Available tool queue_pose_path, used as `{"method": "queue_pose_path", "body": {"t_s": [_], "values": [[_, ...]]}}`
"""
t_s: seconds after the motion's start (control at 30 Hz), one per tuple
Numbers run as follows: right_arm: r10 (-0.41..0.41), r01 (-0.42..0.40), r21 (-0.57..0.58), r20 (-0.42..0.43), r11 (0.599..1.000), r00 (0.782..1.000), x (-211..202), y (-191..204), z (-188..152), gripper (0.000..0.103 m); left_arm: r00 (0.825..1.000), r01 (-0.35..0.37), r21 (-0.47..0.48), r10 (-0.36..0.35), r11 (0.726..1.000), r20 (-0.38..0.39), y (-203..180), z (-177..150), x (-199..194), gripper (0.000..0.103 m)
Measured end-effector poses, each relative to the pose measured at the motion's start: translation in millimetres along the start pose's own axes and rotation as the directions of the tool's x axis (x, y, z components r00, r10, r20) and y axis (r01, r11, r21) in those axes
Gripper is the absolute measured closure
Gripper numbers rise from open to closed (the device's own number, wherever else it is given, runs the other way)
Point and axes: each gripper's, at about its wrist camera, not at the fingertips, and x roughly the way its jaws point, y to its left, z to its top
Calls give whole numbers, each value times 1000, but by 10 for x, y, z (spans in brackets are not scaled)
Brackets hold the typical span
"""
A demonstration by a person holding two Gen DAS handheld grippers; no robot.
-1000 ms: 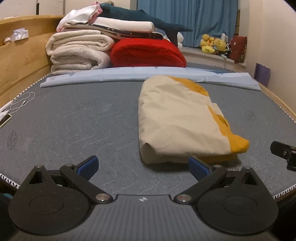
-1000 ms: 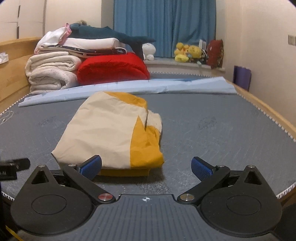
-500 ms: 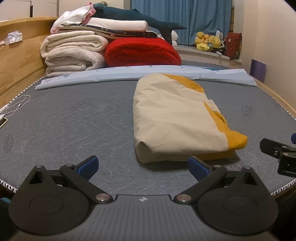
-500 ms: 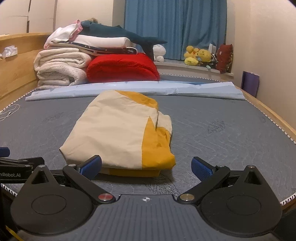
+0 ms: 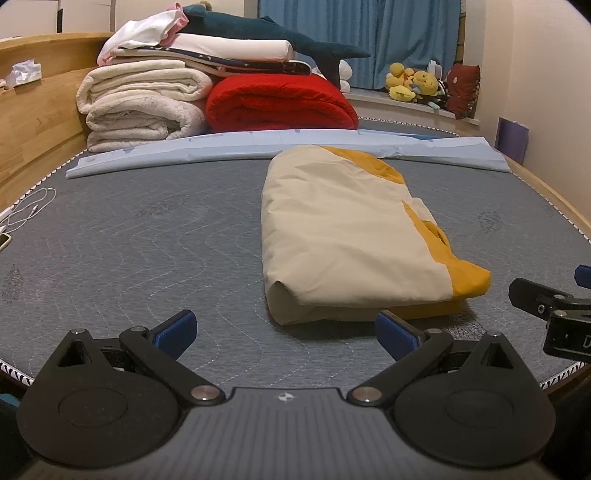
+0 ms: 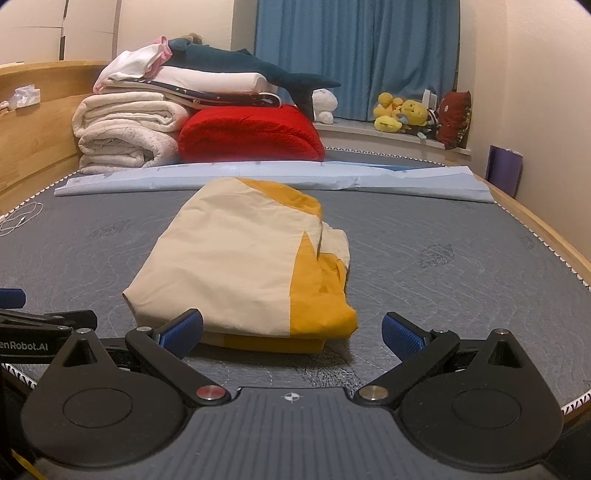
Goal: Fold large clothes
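A cream and mustard-yellow garment [image 5: 351,236] lies folded into a compact bundle on the grey quilted mattress [image 5: 147,240]; it also shows in the right wrist view [image 6: 251,266]. My left gripper [image 5: 286,330] is open and empty, just short of the bundle's near edge and to its left. My right gripper [image 6: 291,328] is open and empty, facing the bundle's near edge, apart from it. The right gripper's body shows at the right edge of the left wrist view [image 5: 554,310].
Folded white blankets [image 5: 140,107], a red blanket [image 5: 277,103] and a plush shark [image 5: 273,33] are stacked at the head of the bed. A pale blue sheet [image 5: 258,144] lies across the mattress. A wooden side board [image 5: 33,122] stands left; a white cable [image 5: 33,206] lies near it.
Both grippers have drawn back slightly and risen, staying open. The folded garment has not moved.
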Motion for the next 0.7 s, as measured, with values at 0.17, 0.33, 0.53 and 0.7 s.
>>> {"method": "queue_pose_path", "body": {"t_s": [0.17, 0.33, 0.53, 0.7], "values": [[-1, 1, -1, -1, 1000, 1000, 3, 8, 1, 1, 1000, 4, 5, -4, 1000, 2, -14, -7, 8, 0], [-1, 1, 0, -1, 1000, 1000, 4, 11, 0, 1, 1000, 4, 9, -4, 1000, 2, -20, -13, 9, 0], [0, 0, -5, -4, 1000, 1000, 9, 9, 0, 1, 1000, 3, 11, -3, 1000, 0, -19, -22, 19, 0], [1, -1, -8, -6, 1000, 1000, 14, -2, -13, 1, 1000, 4, 12, -4, 1000, -2, -27, -32, 27, 0]]}}
